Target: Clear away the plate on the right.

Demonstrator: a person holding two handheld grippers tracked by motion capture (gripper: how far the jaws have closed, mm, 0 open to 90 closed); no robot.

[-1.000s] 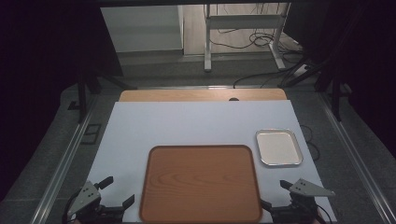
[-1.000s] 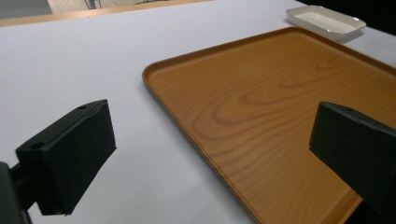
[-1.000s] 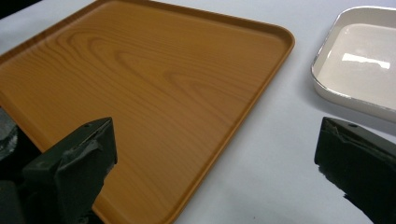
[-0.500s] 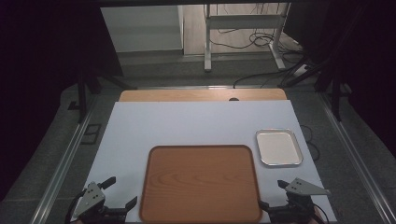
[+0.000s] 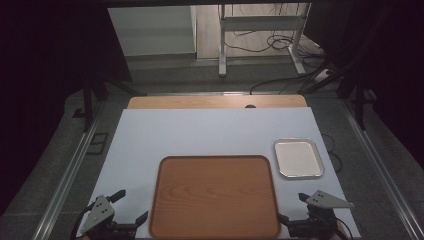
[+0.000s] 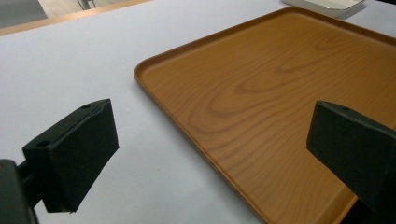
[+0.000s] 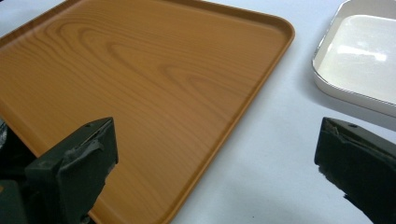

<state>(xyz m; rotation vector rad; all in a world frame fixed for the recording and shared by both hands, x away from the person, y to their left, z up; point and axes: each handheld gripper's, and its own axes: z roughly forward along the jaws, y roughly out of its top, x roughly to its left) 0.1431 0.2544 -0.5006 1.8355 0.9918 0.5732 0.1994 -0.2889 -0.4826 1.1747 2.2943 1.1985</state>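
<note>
A brown wood-grain tray (image 5: 215,195) lies empty on the white table cover (image 5: 200,135), near the front edge. My left gripper (image 5: 132,205) is open at the tray's front left corner, one jaw over the white cover and the other over the tray (image 6: 261,88). My right gripper (image 5: 291,207) is open at the front right corner and holds nothing. In the right gripper view its jaws straddle the tray's right rim (image 7: 243,116). The left gripper (image 6: 215,114) and right gripper (image 7: 217,140) are both empty.
A small white square dish (image 5: 298,158) with a metallic rim sits just right of the tray, also seen as the dish (image 7: 359,60). A strip of bare wooden tabletop (image 5: 215,102) shows at the far edge. Beyond lie dark floor, cables and a desk frame.
Almost nothing. The left gripper has crept slightly right toward the tray; the right gripper holds its place. Both stay open.
</note>
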